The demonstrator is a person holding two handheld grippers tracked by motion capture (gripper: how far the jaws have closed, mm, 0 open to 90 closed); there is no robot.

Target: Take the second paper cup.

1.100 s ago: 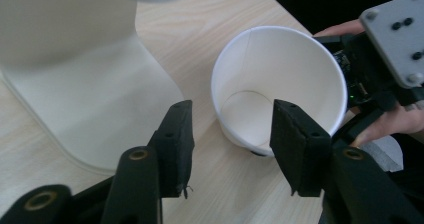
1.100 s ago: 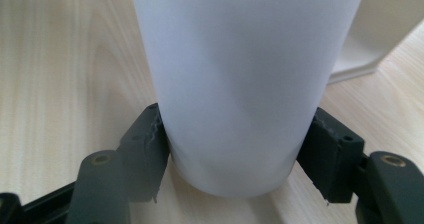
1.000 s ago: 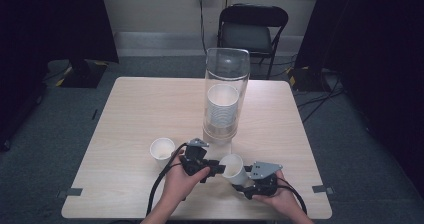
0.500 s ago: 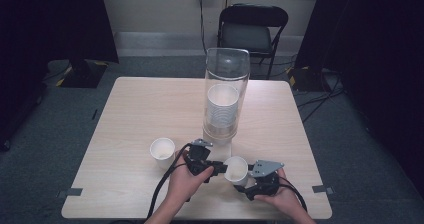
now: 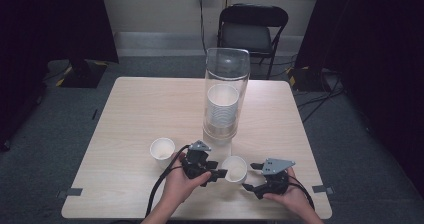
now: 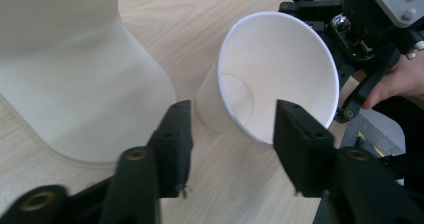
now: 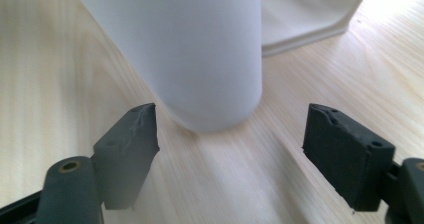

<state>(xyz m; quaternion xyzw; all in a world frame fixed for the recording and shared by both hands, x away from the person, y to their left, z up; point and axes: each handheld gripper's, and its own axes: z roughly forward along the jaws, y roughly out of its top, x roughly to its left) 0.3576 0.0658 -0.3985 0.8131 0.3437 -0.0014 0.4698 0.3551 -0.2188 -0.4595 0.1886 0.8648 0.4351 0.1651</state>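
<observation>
A white paper cup (image 5: 235,168) stands near the table's front edge between my two grippers. In the left gripper view the cup (image 6: 270,79) leans with its mouth toward the camera. My left gripper (image 5: 221,173) is open at the cup's left side. Its jaws (image 6: 232,109) are apart: one just off the cup's wall, the other overlapping the rim. My right gripper (image 5: 249,176) is open just right of the cup. Its jaws (image 7: 230,114) are spread wide, and the cup's base (image 7: 200,59) sits just beyond them. The right gripper (image 6: 360,39) and its hand are behind the cup.
A tall clear dispenser (image 5: 226,96) holding a stack of cups stands mid-table, its white base (image 6: 75,84) close behind the cup. A second paper cup (image 5: 162,148) sits to the left. A black chair (image 5: 252,31) stands beyond the table's far edge.
My left gripper has moved right, up against the cup. The cup has shifted slightly right and nearer. The right gripper has barely moved.
</observation>
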